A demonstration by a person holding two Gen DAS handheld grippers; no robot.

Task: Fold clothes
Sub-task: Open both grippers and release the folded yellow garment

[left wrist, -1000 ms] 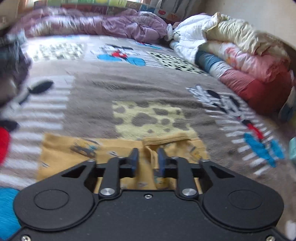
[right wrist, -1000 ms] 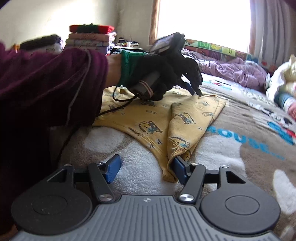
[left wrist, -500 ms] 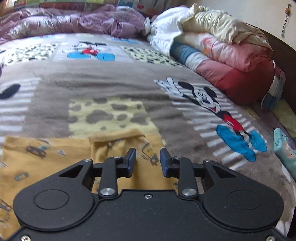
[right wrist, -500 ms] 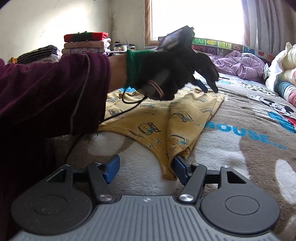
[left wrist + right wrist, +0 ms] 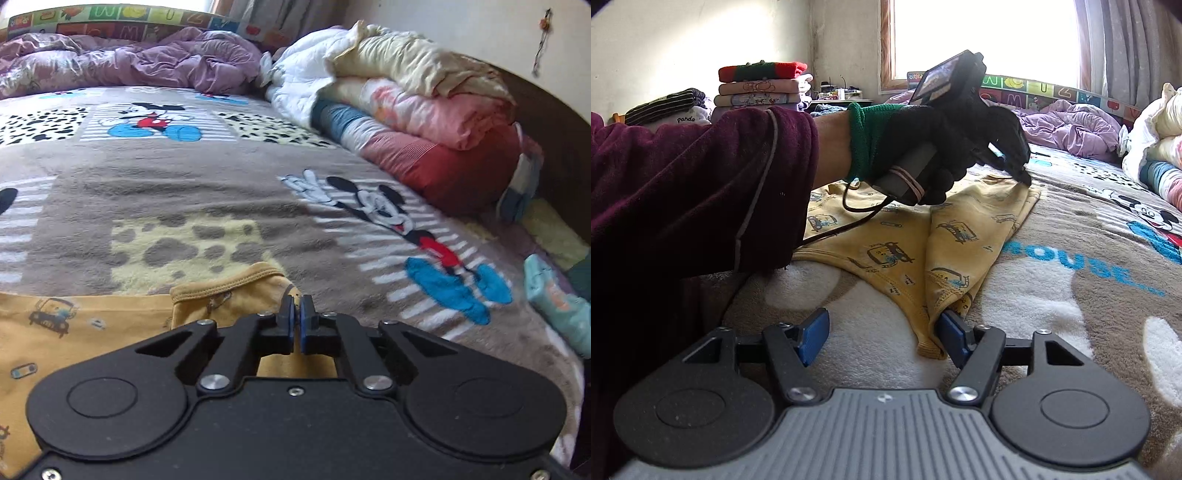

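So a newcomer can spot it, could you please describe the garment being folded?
On the cartoon-mouse blanket covering the bed lies one yellow garment, partly folded, below the gloved left hand. Unlike the stacked clothes behind, it is mustard with small printed cars.

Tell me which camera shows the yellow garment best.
The right wrist view: the yellow garment lies there nearly whole, partly folded on the blanket, the left gripper at its far corner. The left wrist view shows only that corner and hem, behind the gripper's body.
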